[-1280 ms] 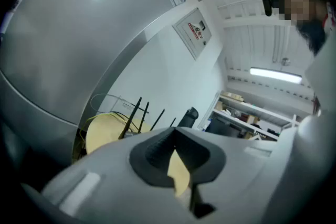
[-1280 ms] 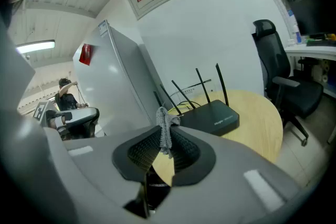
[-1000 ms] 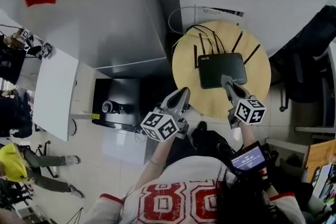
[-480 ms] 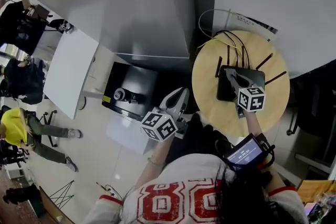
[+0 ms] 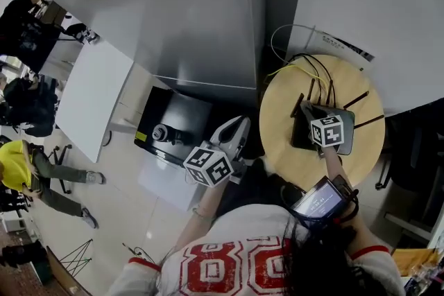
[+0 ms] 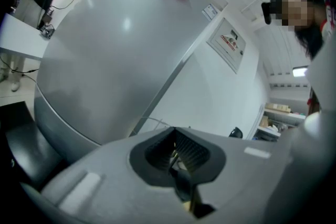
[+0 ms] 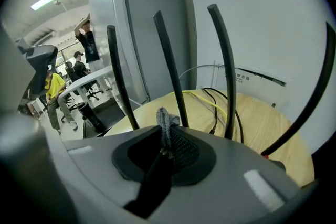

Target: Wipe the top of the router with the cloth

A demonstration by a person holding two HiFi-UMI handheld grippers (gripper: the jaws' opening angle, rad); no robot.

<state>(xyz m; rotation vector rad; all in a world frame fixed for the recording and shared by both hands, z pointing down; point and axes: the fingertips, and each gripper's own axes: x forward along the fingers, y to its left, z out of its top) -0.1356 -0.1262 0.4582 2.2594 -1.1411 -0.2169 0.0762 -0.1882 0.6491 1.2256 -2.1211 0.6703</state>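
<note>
Round table (image 5: 277,123): router (image 5: 345,142) antennas (image 7: 168,60) toward wall; cloth (image 7: 167,120) seemingly gripped.

Black router (image 5: 301,139) lies flat, antennas up; grey cloth (image 7: 167,121) bunched.

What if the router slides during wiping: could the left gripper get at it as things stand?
Probably yes. The left gripper, shut and empty, hangs off the round table's edge with only bare tabletop before the router. It points away, though, and the right gripper occupies the router's top.
</note>
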